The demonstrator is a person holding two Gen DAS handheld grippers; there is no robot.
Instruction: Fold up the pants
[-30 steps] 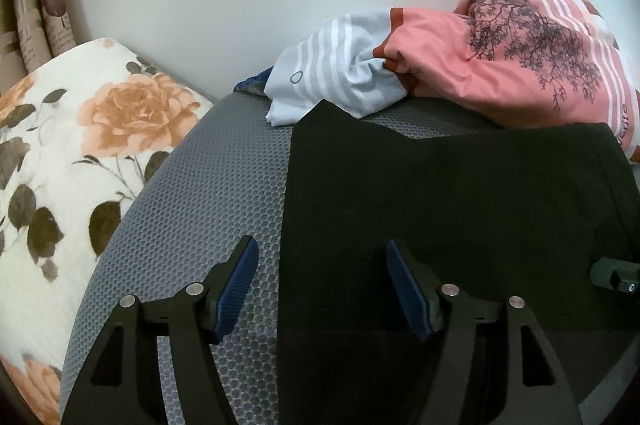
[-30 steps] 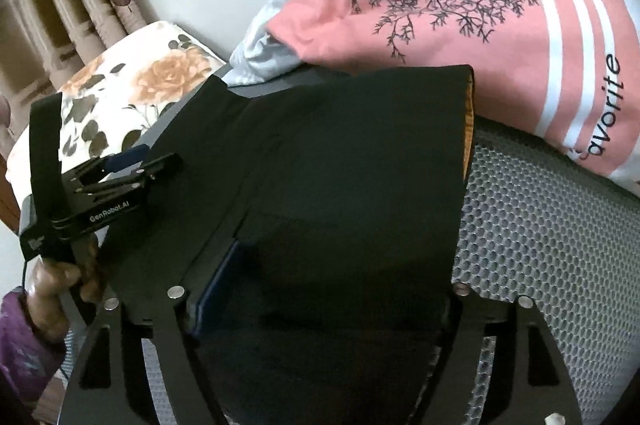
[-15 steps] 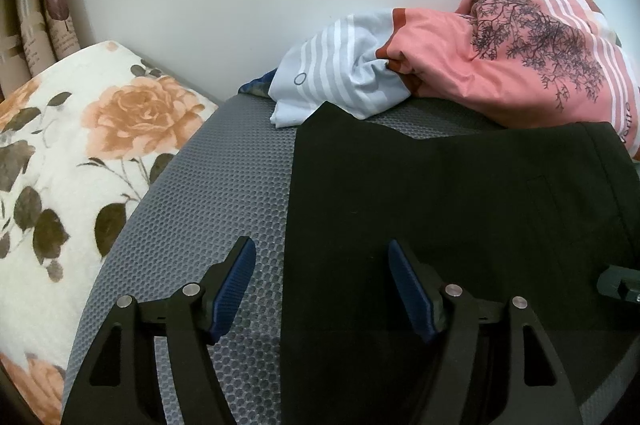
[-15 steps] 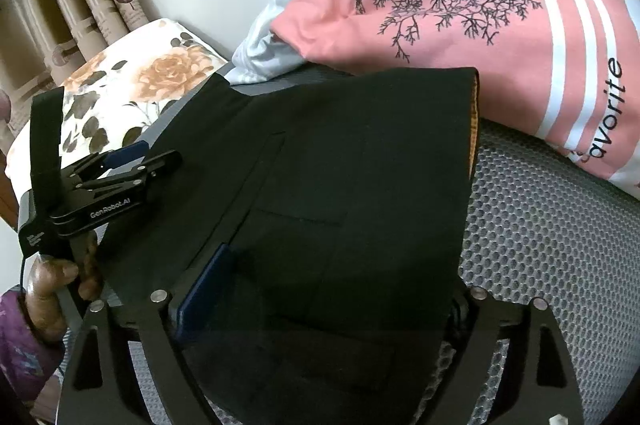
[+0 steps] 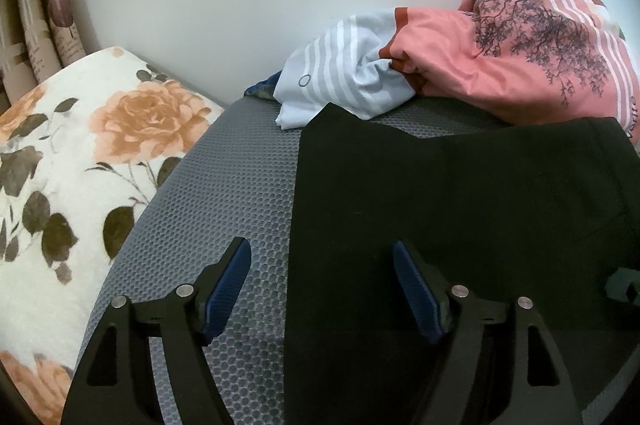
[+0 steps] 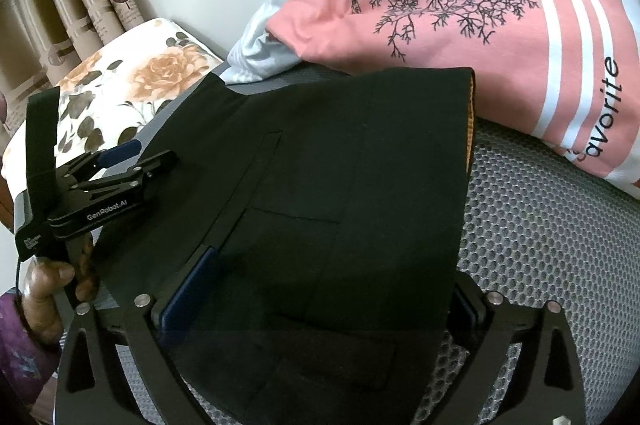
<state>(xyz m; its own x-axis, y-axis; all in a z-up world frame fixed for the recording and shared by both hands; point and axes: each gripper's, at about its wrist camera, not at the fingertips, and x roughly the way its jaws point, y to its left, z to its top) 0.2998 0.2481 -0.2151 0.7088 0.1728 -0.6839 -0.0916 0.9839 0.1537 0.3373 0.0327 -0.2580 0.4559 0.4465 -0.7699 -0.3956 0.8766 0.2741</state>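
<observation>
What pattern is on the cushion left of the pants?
Cushion: cream with orange roses and dark leaves; clearest in the left wrist view.

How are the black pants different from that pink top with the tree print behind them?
The plain black pants lie spread flat on the grey mesh surface, while the pink top with a tree print sits bunched in a heap against the wall. The pants are unpatterned; the top has white stripes and black lettering. The pants lie nearer the cameras, the top behind them. Both are cloth garments resting on the same surface.
</observation>
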